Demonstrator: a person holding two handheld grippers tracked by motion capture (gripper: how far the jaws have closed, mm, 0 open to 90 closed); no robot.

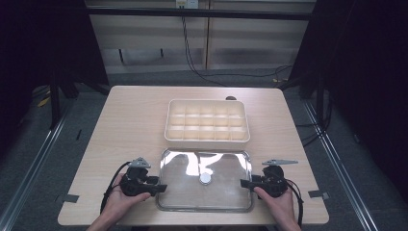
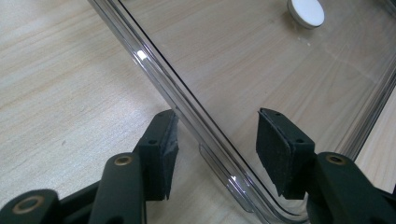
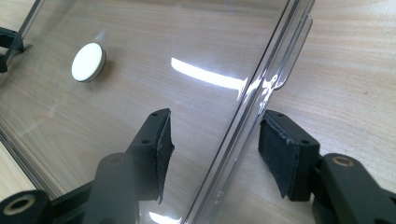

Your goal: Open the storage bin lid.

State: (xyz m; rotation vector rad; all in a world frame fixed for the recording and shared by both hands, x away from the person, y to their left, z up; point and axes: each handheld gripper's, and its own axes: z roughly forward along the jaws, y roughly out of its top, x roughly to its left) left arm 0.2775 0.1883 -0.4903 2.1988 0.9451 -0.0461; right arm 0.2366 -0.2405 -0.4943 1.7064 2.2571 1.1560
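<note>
Lid of clear plastic lies flat on the wooden table, at the near edge, right in front of me, and my two grippers sit at its short ends. It is a shallow rectangular cover with rounded corners and a small white round knob at its middle; the wood grain shows straight through it.

My left gripper is at the lid's left edge. In the left gripper view the raised rim runs between my jaws — one pad stands over the bare table outside the rim, the other over the clear sheet inside it. There is daylight on both sides of the rim, so the pads are not pressing on it; the jaws stand partly apart, neither wide nor pinched.

My right gripper mirrors that at the lid's right edge. In the right gripper view the rim and its small pull tab pass between the jaws, one pad over the sheet and the other over the table beyond it — again with gaps, so nothing is clamped. The knob shows farther off through the plastic.

Beyond the lid, toward the far side of the table, sits a cream organiser box divided into a grid of small compartments, its near wall just beside the lid's far edge. Dark cables trail over the floor behind the table.
</note>
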